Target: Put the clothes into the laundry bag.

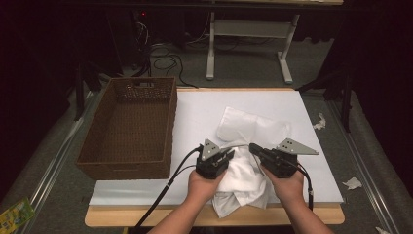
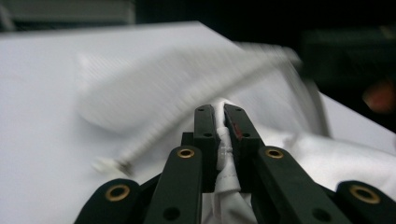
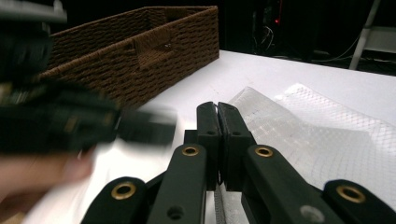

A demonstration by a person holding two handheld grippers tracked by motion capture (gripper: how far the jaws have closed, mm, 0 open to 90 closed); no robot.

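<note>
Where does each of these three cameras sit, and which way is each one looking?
High view: above the table's near side, looking forward and down at the basket; both forearms enter from below.
Left gripper view: rides the left gripper, looking along jaws shut on the white cloth.
Right gripper view: rides the right gripper, facing the basket; jaws shut on cloth.
Shared: cloth, white table.

A white-topped bench [image 1: 292, 105] fills mid-frame. A brown woven basket [image 1: 130, 127] sits on its left side; a crumpled white cloth [image 1: 246, 146] lies centre-right, reaching the near edge.
</note>
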